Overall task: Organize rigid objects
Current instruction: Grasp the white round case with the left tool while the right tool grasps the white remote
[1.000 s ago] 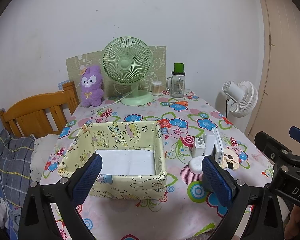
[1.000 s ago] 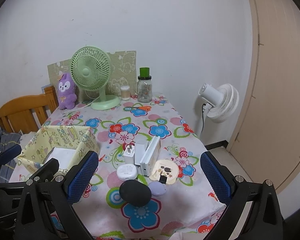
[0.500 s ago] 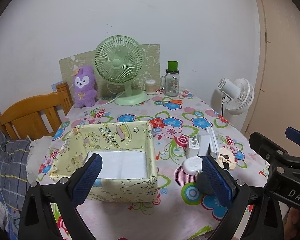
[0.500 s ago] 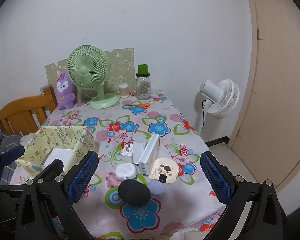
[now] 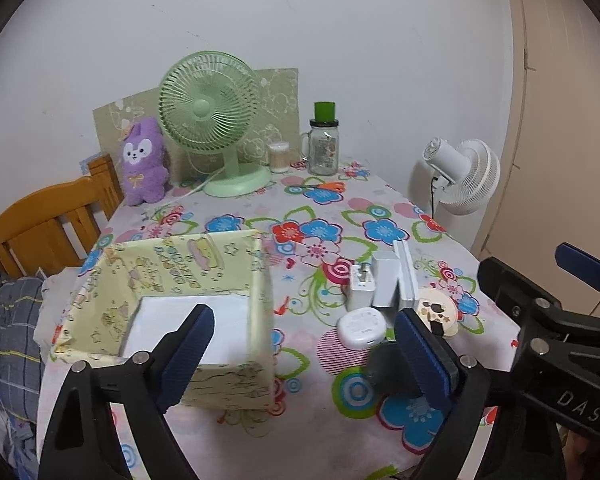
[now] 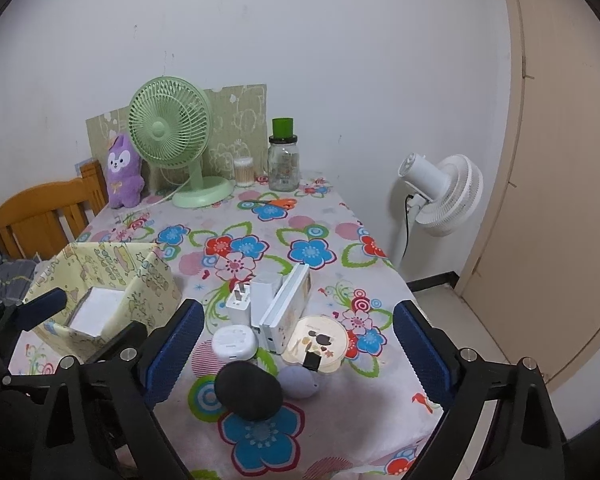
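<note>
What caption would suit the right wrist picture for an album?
Right gripper, jaws closing on nothing, above small gadgets beside a yellow fabric box on a floral tablecloth.

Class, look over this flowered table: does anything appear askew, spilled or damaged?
Nothing is spilled or broken. Only the yellow printed fabric box looks odd: its soft walls sag and lean unevenly. The small white items sit crowded beside it, not yet sorted.

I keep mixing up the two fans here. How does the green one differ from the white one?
The green fan stands on the table at the back; the white fan stands off the table, beside it. The green fan's grille faces the camera; the white fan shows its motor side. Both have round grilles.
</note>
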Motion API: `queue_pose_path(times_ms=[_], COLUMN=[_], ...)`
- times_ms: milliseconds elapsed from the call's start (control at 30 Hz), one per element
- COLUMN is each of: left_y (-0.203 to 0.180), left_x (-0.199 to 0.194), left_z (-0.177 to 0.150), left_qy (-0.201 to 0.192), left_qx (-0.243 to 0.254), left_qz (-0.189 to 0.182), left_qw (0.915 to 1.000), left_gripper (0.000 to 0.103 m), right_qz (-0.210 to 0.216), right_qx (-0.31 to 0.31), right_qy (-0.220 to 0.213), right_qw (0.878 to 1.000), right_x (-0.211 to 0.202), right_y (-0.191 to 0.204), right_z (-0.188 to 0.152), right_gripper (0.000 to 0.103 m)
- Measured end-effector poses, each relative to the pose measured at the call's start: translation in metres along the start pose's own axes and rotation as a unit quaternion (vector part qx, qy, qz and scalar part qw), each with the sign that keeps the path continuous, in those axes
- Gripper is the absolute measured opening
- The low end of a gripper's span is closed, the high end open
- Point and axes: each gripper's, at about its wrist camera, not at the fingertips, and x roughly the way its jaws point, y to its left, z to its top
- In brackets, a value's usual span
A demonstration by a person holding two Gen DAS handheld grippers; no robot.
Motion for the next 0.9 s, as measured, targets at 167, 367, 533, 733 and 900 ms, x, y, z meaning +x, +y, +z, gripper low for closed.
queue_pose_path(times_ms=[167, 367, 533, 733, 900], left_y=[-0.017, -0.036, -0.047, -0.056, -0.060], left_x=[0.009, 0.021, 0.038, 0.057, 0.076], left_z=[0.002, 0.002, 0.000, -0.006, -0.009], left_qy=[0.005, 0.014, 0.031, 0.055, 0.075], left_qx=[0.012, 0.020, 0.025, 0.022, 0.020], left_qz=[-0.007, -0.027, -0.039, -0.050, -0.050], left_qw=[0.9999, 0.9993, 0.9985, 0.9970, 0.9957], left_gripper=[0.091, 0.091, 0.090, 0.088, 0.088], right_qz=[-0.002, -0.002, -0.004, -0.005, 0.003], right_qx=[0.003, 0.015, 0.022, 0.021, 0.017], right_qy=[0.006, 0.015, 0.028, 0.046, 0.063], right_qw=[1.000, 1.000, 0.999, 0.999, 0.998], right_x=[0.011, 0.024, 0.038, 0.058, 0.075], right_y=[-0.011, -0.027, -0.034, -0.038, -0.036], right_z=[0.000, -0.003, -0.007, -0.013, -0.017], right_gripper=[0.094, 0.092, 0.090, 0.090, 0.090])
